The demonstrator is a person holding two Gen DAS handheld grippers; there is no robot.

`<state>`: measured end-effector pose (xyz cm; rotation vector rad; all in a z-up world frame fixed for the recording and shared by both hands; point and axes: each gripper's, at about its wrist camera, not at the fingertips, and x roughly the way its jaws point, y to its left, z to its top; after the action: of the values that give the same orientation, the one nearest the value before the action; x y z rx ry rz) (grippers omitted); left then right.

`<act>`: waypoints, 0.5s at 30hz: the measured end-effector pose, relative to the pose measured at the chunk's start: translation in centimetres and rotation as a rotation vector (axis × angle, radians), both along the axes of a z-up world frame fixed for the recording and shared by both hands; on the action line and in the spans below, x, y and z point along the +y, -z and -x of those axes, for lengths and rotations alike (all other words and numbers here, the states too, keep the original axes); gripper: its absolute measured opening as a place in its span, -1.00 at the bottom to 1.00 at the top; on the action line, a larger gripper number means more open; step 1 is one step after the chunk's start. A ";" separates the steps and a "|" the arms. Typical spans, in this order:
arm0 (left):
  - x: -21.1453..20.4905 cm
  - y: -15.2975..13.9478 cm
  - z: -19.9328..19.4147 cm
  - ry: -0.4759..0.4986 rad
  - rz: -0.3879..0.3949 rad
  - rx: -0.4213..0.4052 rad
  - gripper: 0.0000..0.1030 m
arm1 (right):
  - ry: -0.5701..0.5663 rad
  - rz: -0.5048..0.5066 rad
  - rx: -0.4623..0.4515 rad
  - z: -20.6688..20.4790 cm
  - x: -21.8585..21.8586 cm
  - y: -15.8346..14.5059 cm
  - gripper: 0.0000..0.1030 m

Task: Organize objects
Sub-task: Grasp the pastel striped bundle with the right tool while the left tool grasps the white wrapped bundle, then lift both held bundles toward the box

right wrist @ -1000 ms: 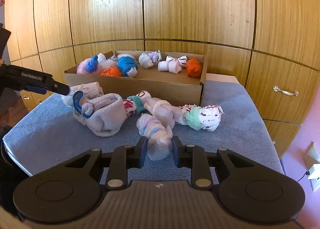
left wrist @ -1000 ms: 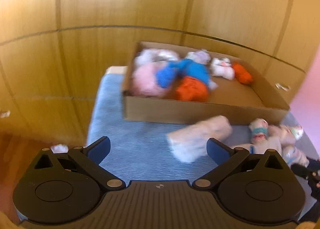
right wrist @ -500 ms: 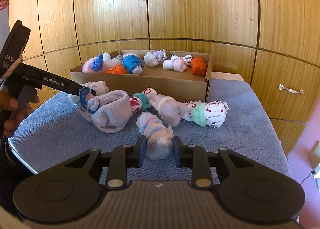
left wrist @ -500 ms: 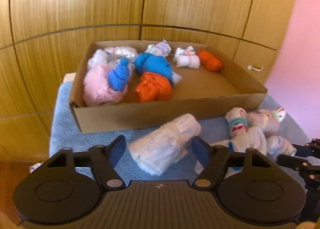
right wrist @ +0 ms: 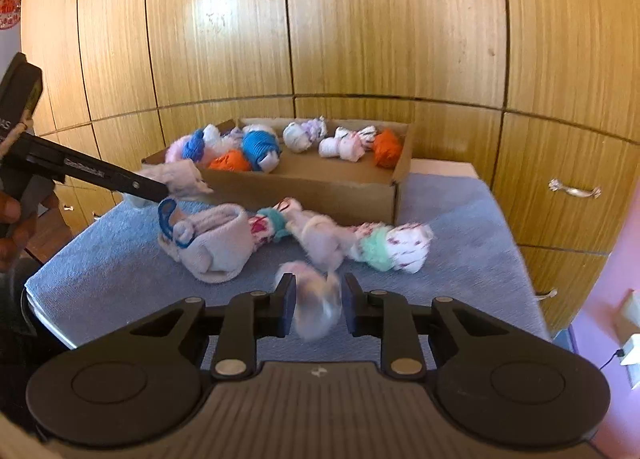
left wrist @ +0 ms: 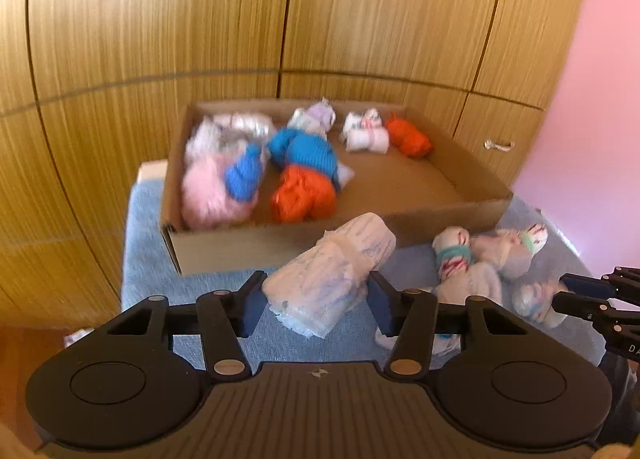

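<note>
The left tool [left wrist: 316, 305], jaws just closing, clasps a white sock roll [left wrist: 334, 279] before the cardboard box [left wrist: 304, 243], while the right tool [right wrist: 316, 309] pinches a pastel sock roll [right wrist: 314, 305] above the tabletop [right wrist: 460, 243].

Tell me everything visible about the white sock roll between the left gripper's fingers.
The white sock roll is a soft, knit-looking bundle, whitish with faint bluish markings, rolled into a stubby cylinder with a ragged near end. It lies tilted between the left gripper, whose jaws have just been closing onto it; both pads meet its sides. It sits just before the cardboard box, above the blue towel.
</note>
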<state>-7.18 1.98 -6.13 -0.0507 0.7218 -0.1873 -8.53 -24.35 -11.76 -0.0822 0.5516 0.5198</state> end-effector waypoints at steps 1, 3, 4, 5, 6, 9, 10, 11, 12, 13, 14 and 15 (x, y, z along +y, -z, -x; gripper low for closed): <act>0.0 -0.4 -0.1 0.003 0.003 -0.002 0.16 | 0.002 -0.002 -0.004 0.0 -0.3 -0.3 -0.57; -0.2 -0.9 -0.2 0.008 0.004 -0.010 0.17 | -0.005 0.002 -0.006 -0.2 -0.4 -0.5 -0.57; -0.4 -0.9 -0.3 0.011 -0.003 -0.012 0.17 | -0.011 0.019 -0.003 -0.4 -0.3 -0.4 -0.57; -0.4 -0.9 -0.4 0.010 -0.004 -0.008 0.17 | -0.012 0.034 0.009 -0.5 -0.2 -0.2 -0.57; -0.4 -0.7 -0.5 0.008 0.001 -0.003 0.17 | -0.013 0.038 0.021 -0.6 -0.1 0.1 -0.57; -0.3 -0.3 -0.5 0.007 0.012 0.012 0.17 | -0.028 0.049 0.037 -0.6 -0.1 0.7 -0.42; -0.3 -0.2 -0.4 0.009 0.007 0.016 0.17 | -0.037 0.057 0.038 -0.6 0.0 0.8 -0.39; -0.3 0.0 -0.4 0.011 0.002 0.021 0.17 | -0.049 0.061 0.042 -0.7 0.1 0.9 -0.35; -0.3 0.1 -0.3 0.012 -0.002 0.026 0.17 | -0.058 0.068 0.041 -0.7 0.2 0.9 -0.29; -0.2 0.3 -0.4 0.011 -0.003 0.029 0.17 | -0.061 0.077 0.036 -0.8 0.3 1.0 -0.28; -0.1 0.3 -0.3 0.011 -0.002 0.031 0.17 | -0.063 0.085 0.035 -1.0 0.4 1.1 -0.28; 0.0 0.3 -0.3 0.008 -0.001 0.033 0.17 | -0.064 0.086 0.035 -1.2 0.5 1.2 -0.31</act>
<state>-6.89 1.94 -6.46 -0.0499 0.7548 -0.1946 -7.35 -23.88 -12.94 -0.1728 0.6073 0.5604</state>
